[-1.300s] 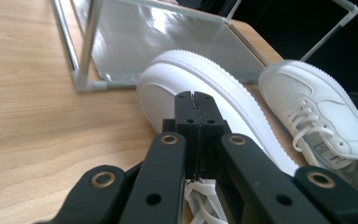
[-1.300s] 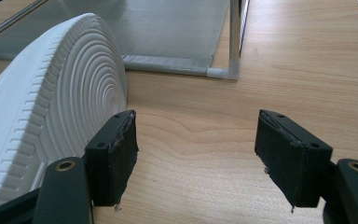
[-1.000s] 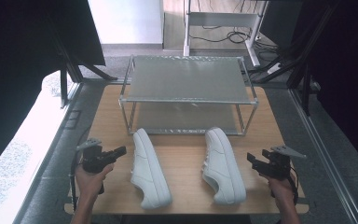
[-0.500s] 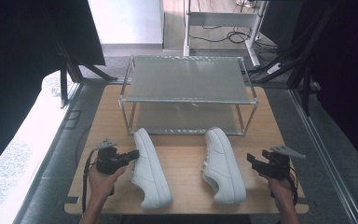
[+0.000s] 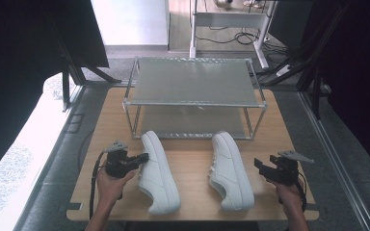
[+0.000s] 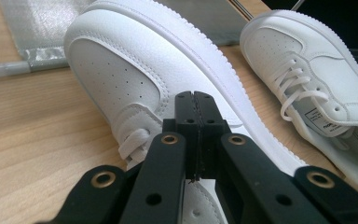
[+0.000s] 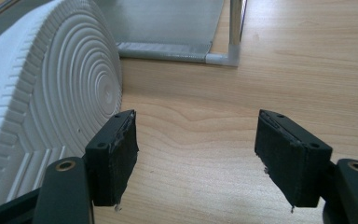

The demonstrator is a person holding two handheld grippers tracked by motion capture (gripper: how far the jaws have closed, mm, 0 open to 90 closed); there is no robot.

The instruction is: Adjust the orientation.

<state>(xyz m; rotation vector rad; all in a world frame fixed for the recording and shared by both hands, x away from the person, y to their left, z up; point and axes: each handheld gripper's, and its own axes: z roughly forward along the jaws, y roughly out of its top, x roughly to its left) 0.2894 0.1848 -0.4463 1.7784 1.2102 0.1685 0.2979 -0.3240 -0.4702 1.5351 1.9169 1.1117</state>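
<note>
Since a second ago the left gripper (image 5: 142,157) has slid across the table (image 5: 192,166) from near the left edge toward the left shoe (image 5: 160,174), and its tips now sit right against that shoe's outer side, about level with the laces. In the left gripper view its jaws are pressed together with nothing between them, nosed up to the white leather just behind the perforated toe (image 6: 121,74). The right gripper (image 5: 262,167) has kept its place near the right edge of the table, just beside the right shoe (image 5: 230,171) but apart from it; in its own view the jaws stand wide with bare wood between them and the ribbed sole (image 7: 51,93) of that shoe close by the left pad (image 7: 114,158). Both shoes lie toward the near edge, toes pointing at the two-tier metal rack (image 5: 195,82), which stands across the far half of the table with both shelves bare. By my reading the work is stowing the pair on the rack, and the left hand's approach is the first move on its shoe. With the jaws shut, though, it can only nudge; to lift the shoe it would need to open and take the collar or side wall. Neither shoe is held yet.
</note>
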